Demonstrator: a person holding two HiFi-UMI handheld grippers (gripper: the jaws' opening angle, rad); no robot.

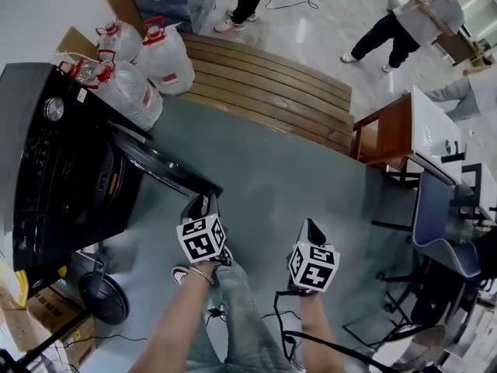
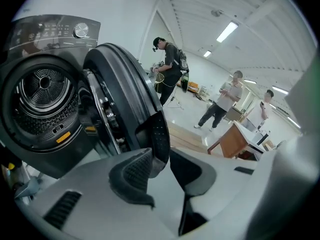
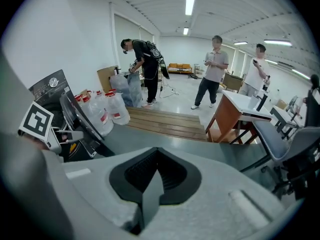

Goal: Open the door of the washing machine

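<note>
The black front-loading washing machine (image 1: 54, 169) stands at the left, and its round door (image 1: 159, 165) is swung well out from the drum (image 2: 42, 96). My left gripper (image 1: 203, 208) is at the door's free edge. In the left gripper view the door's rim (image 2: 159, 136) sits between the two pads, and the left gripper (image 2: 160, 166) is shut on it. My right gripper (image 1: 311, 231) hangs to the right of it, apart from the machine. Its jaws (image 3: 156, 179) are shut with nothing between them. The open door (image 3: 80, 119) also shows at the left of the right gripper view.
Bagged water bottles (image 1: 136, 68) lie by the machine's far side, beside a low wooden platform (image 1: 272, 92). A wooden desk (image 1: 388, 130) and an office chair (image 1: 439, 216) stand at the right. A floor fan (image 1: 105, 298) and cables lie near my feet. People (image 1: 404, 22) stand farther off.
</note>
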